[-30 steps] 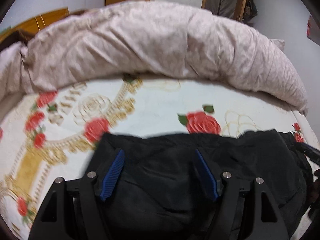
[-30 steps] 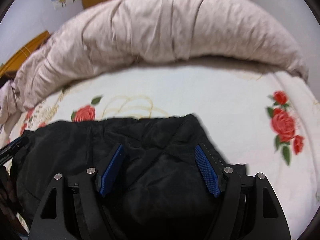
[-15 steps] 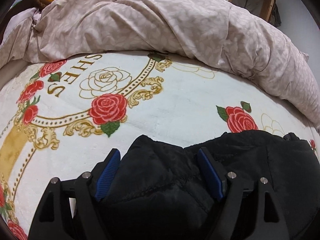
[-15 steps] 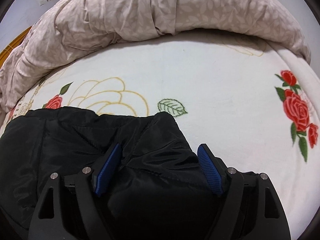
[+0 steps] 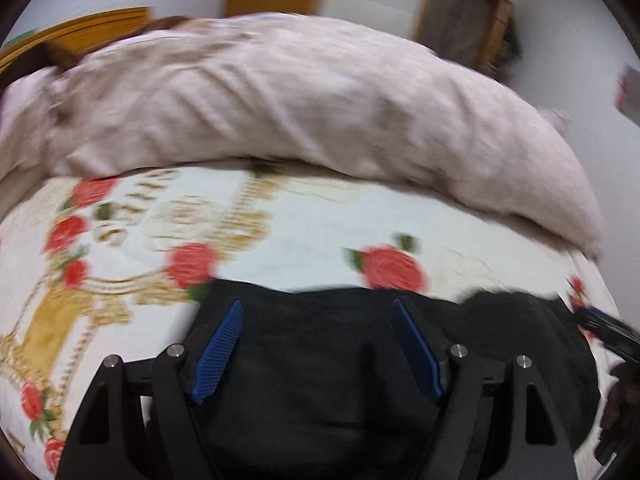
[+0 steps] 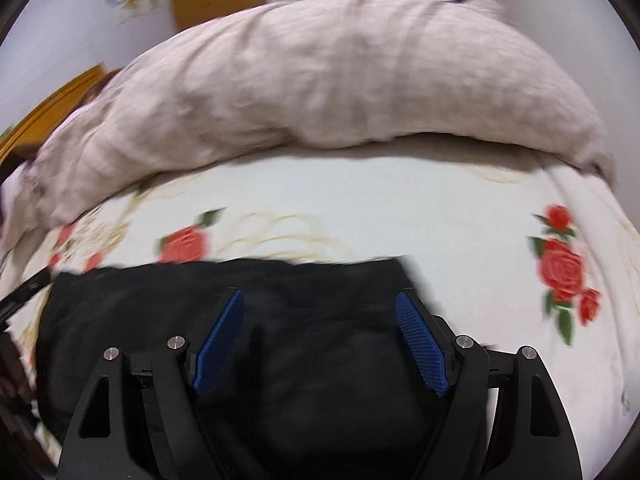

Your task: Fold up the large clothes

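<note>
A black padded garment (image 5: 320, 360) lies bunched on the near part of the bed; it also shows in the right wrist view (image 6: 312, 340). My left gripper (image 5: 318, 320) is open, its blue pads spread wide over the garment's left part. My right gripper (image 6: 320, 312) is open too, its pads spread over the garment's right part. I cannot tell whether either gripper touches the cloth. The right gripper's tip (image 5: 604, 328) shows at the right edge of the left wrist view. Both views are blurred by motion.
The bed has a white sheet with red roses and gold ornaments (image 5: 304, 236), also in the right wrist view (image 6: 400, 216). A rolled pale pink duvet (image 5: 300, 100) lies across the far side. Wooden doors and a headboard (image 5: 80, 32) stand behind.
Both cameras have pulled back and tilted up since half a second ago: the wall and doors are in view again and the garment's far edge sits flatter. Both grippers stay open.
</note>
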Action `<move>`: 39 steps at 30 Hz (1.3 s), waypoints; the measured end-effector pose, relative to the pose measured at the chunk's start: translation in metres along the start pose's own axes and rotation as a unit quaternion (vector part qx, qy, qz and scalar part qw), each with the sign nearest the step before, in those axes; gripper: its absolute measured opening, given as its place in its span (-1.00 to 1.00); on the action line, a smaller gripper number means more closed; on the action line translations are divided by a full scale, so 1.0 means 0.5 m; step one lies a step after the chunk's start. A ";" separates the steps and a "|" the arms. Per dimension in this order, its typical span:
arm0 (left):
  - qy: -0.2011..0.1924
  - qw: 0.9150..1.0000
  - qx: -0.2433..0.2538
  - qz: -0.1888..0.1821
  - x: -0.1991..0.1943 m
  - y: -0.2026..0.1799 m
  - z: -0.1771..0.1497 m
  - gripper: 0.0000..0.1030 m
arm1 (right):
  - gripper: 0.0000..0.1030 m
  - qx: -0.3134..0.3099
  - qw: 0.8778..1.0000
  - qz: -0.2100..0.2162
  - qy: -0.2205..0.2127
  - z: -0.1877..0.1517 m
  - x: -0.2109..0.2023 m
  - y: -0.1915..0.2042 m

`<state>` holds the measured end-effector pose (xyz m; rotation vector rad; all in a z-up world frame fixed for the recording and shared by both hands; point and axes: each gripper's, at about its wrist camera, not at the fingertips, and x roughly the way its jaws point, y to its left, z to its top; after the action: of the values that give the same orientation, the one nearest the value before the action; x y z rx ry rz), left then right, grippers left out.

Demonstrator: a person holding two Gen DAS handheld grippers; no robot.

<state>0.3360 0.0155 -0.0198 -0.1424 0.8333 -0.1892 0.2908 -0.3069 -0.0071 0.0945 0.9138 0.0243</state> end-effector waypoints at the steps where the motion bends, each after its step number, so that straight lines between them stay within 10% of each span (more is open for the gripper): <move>1: 0.010 1.000 0.017 -0.010 0.011 -0.029 -0.004 0.52 | 0.52 -0.010 1.000 0.007 0.014 -0.003 0.016 0.021; 12: 0.061 0.996 0.064 0.016 0.175 -0.110 -0.040 0.55 | 0.52 -0.015 0.998 -0.013 0.062 -0.015 0.180 0.028; 20: 0.066 0.995 0.072 0.023 0.150 -0.105 -0.031 0.46 | 0.48 -0.010 0.999 -0.015 0.032 -0.006 0.113 0.014; 27: 0.004 0.997 0.070 0.042 -0.009 0.023 -0.032 0.41 | 0.48 -0.009 0.999 -0.037 -0.035 -0.051 -0.038 -0.098; 39: 0.023 0.999 -0.008 0.041 0.111 0.135 -0.081 0.64 | 0.48 0.040 0.998 -0.050 -0.012 -0.089 0.098 -0.172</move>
<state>0.3499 0.0670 -0.1002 -0.1181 0.8844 -0.1090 0.2838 -0.3864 -0.0806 0.1227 0.8951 -0.1048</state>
